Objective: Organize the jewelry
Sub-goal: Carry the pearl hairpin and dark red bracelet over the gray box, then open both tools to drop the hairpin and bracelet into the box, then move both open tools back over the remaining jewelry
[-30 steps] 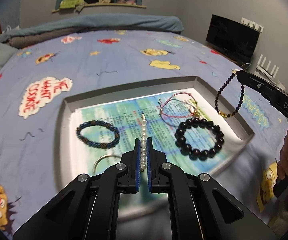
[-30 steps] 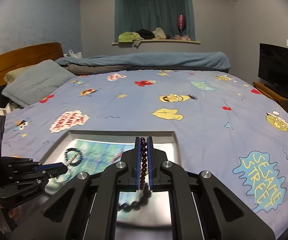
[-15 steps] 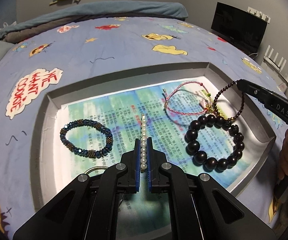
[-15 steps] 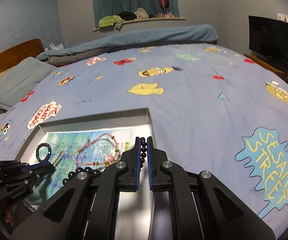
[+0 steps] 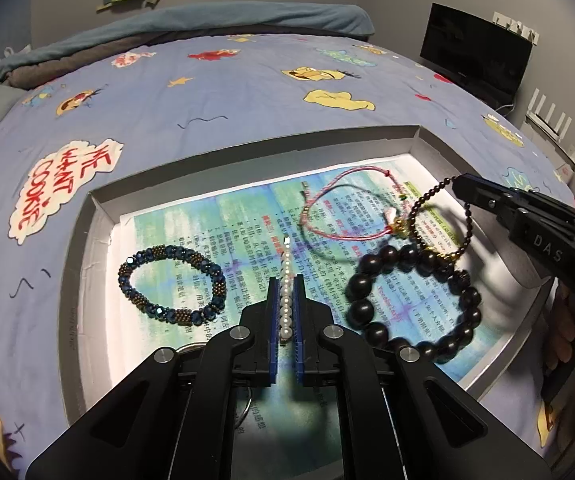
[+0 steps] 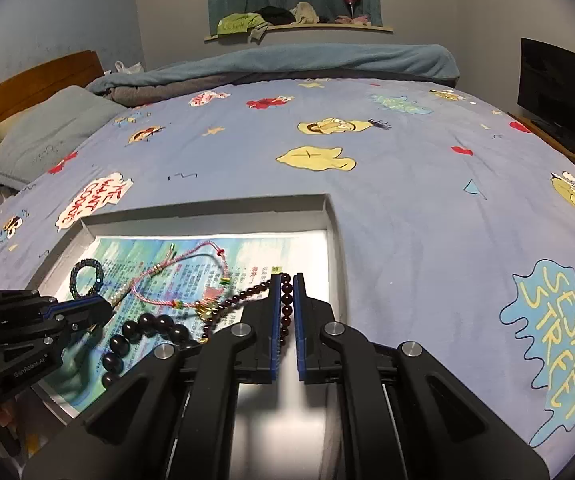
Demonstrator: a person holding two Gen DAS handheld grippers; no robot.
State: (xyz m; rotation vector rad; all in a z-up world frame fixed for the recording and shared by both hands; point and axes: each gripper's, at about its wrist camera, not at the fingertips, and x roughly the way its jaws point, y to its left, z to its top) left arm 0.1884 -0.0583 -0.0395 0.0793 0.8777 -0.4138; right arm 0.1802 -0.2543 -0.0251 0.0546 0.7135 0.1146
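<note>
A grey tray (image 5: 83, 280) lined with printed paper lies on the bed. My left gripper (image 5: 286, 284) is shut on a white pearl strand (image 5: 286, 272) that lies straight on the paper. My right gripper (image 6: 286, 280) is shut on a thin dark-red bead bracelet (image 6: 247, 296) with gold beads; in the left wrist view this bracelet (image 5: 439, 220) hangs low, its bottom touching the large black bead bracelet (image 5: 411, 304). A pink cord bracelet (image 5: 343, 208) and a blue beaded bracelet (image 5: 171, 284) also lie in the tray.
A metal ring (image 5: 191, 347) shows partly under my left gripper. The tray sits on a blue cartoon-print bedsheet (image 5: 207, 92). A pillow (image 6: 47, 132) and a wooden headboard (image 6: 27, 80) are at the left, a TV (image 5: 475, 56) at the right.
My right gripper has lowered the thin dark-red bracelet from above the tray's right edge down onto the tray beside the black bead bracelet. My left gripper kept its hold and moved closer.
</note>
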